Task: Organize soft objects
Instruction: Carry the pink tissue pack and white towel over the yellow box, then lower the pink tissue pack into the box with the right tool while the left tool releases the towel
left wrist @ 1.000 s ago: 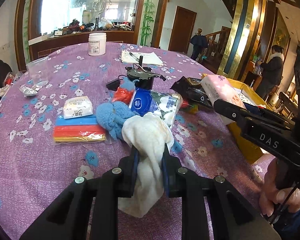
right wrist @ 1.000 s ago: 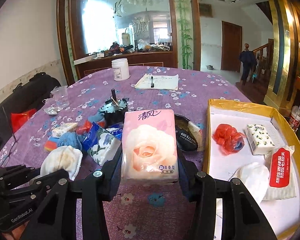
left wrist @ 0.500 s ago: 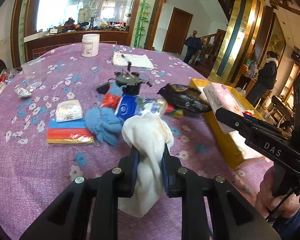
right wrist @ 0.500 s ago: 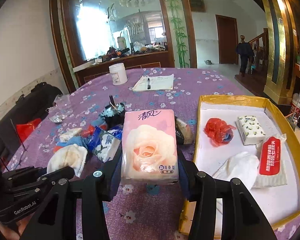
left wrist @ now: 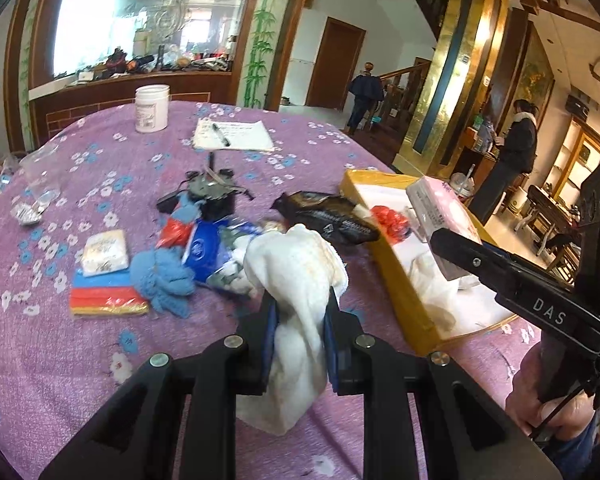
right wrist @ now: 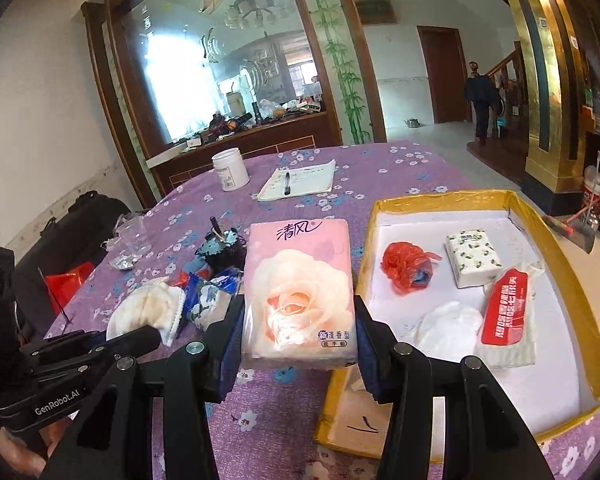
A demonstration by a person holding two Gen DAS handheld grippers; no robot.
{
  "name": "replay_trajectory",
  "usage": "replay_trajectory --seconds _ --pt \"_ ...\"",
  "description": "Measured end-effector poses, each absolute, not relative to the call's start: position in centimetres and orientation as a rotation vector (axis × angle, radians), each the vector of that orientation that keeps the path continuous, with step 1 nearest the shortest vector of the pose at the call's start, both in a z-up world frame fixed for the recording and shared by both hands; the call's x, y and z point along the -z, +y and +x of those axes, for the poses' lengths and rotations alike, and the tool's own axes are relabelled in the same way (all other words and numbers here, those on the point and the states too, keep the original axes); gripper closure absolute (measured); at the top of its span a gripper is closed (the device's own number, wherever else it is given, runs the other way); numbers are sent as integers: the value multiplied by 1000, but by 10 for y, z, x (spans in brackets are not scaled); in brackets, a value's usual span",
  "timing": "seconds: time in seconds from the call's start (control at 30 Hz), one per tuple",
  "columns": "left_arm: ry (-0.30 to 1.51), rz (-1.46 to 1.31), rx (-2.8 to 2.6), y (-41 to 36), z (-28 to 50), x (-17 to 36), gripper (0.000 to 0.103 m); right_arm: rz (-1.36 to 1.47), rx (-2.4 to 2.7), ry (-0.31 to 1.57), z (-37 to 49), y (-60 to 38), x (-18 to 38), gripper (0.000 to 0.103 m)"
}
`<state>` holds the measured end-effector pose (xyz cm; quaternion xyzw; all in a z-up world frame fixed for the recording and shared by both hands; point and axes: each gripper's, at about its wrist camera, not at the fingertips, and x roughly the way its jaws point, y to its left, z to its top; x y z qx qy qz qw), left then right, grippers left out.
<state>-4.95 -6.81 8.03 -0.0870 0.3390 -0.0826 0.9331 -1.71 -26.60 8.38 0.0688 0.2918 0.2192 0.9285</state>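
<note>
My right tongs clamp pink tissue pack, left tongs pinch white cloth; carry pack rightward over yellow tray rim, release on bare patch, cloth after

On the purple flowered tablecloth stand a white jar and, just beside it, a notepad with a black pen on it. A clear plastic cup stands near the table's edge

Box right of the clutter — both on table.
</note>
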Motion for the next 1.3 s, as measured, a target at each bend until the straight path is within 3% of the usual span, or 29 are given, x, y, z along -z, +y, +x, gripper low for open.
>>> replay_trajectory --seconds 0.7,1.3 --pt "735 -81 330 -168 -11 -94 83 313 -314 578 -14 -377 -81 50" --pt "826 -51 463 -248 36 -67 83 407 -163 611 -3 -466 -64 50"
